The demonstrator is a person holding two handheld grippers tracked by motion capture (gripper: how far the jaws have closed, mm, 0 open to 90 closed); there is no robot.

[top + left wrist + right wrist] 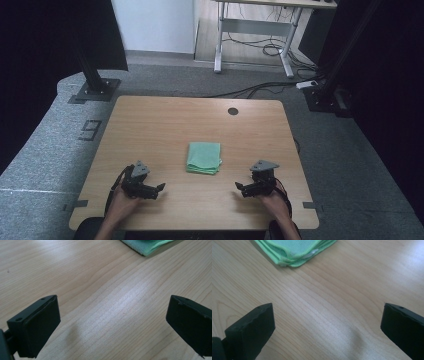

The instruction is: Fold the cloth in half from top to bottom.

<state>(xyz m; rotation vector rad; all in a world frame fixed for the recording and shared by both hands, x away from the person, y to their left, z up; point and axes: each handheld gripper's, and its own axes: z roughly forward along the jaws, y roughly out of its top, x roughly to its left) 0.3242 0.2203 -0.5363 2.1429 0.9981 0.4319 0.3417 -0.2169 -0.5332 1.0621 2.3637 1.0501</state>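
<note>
Two claws rest low over the near part of the wooden surface (165, 125), one in each of the person's hands, and a folded green cloth (204, 158) lies between them, a little farther from the person. The left claw (159, 188) points inward toward the middle, its jaws spread wide apart with nothing between them; in the left gripper view bare wood shows between the two black jaws, and a corner of the cloth (147, 245) lies beyond them at the top edge. The right claw (239, 187) mirrors it from the other side, also released and holding nothing; in the right gripper view the cloth (294, 251) sits ahead and to the upper left, its stacked, lighter-edged layers visible at the fold. Neither claw touches the cloth; each stands apart from it. The cloth lies flat, roughly square, near the middle of the surface. A small dark round hole (233, 111) sits in the surface near its far edge.
</note>
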